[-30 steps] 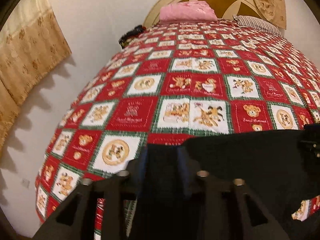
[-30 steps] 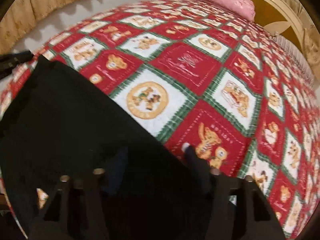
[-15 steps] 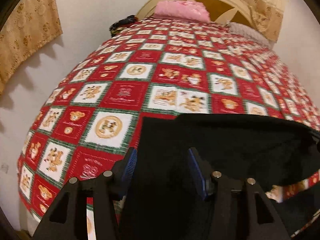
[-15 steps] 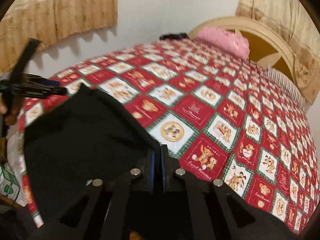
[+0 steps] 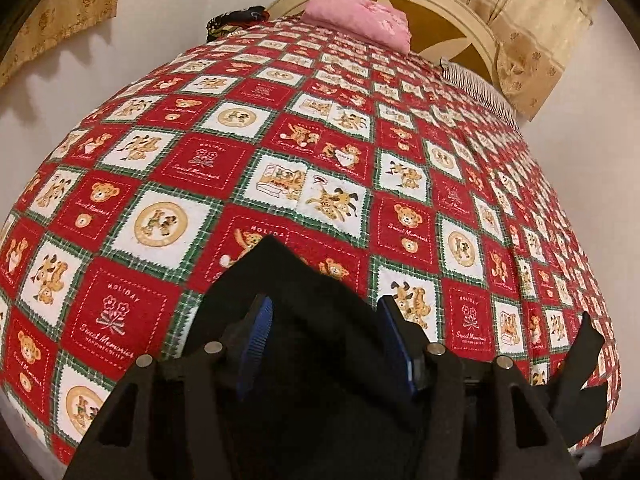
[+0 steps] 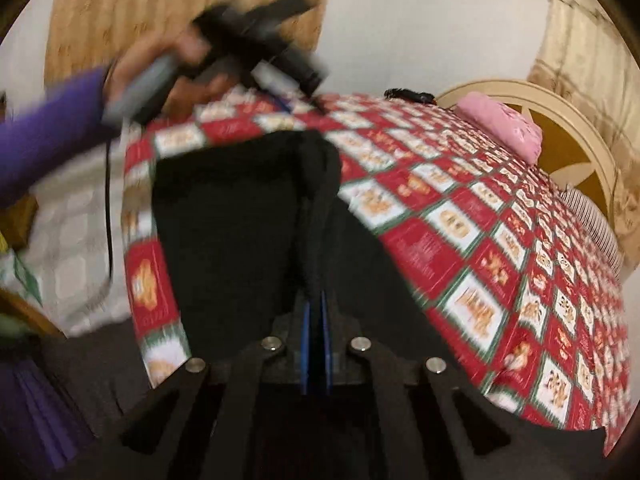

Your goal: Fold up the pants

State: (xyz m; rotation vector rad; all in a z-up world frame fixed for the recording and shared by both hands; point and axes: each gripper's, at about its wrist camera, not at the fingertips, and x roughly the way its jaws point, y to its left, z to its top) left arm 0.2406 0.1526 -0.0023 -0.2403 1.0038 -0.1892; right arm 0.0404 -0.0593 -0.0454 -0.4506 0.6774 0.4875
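Observation:
Black pants (image 5: 288,288) lie on the near end of the bed, one corner pointing up the quilt. My left gripper (image 5: 326,340) hovers over that corner. Its blue pads (image 5: 256,340) stand apart on either side of the cloth without pressing it, and the jaws are opening. In the right wrist view, my right gripper (image 6: 316,320) is shut on a raised fold of the pants (image 6: 240,208), which runs up from the pads as a ridge. A hand (image 6: 160,68) in a purple sleeve holds the blurred left gripper (image 6: 312,88) beyond the pants.
A red, white and green patchwork quilt (image 5: 200,168) covers the bed. A pink pillow (image 5: 360,20) and a striped pillow (image 5: 480,92) lie by the cream headboard (image 5: 452,12). The bed's corner edge (image 6: 140,240) drops to the floor on the left. Curtains hang on the wall.
My right gripper has shut on a fold of the pants and swung back from the bed, raising the cloth. The left jaws have spread wider, and the pants now end in a point.

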